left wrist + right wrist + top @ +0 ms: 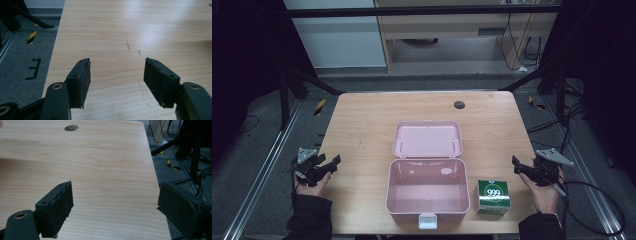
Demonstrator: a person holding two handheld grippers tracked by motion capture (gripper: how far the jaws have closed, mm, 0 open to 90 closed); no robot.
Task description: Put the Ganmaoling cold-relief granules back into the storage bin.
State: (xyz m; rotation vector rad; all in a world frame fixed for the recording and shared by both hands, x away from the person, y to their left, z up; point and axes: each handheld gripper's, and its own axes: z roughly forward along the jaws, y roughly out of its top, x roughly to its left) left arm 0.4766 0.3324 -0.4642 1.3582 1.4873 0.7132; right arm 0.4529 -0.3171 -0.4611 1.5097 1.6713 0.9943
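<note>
At the bench (362, 125) edges we hold the left hand-held gripper (328, 164) and right hand-held gripper (518, 167) wide and empty; the green 999 box (493, 196) sits just beside the open pink case (428, 190), near the right one.

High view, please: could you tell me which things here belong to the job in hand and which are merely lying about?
In the job:
- open pink plastic box, lid back
- small green carton marked 999
- left gripper, open
- right gripper, open

Lying about:
- round dark grommet in the wooden table
- cables on the floor
</note>
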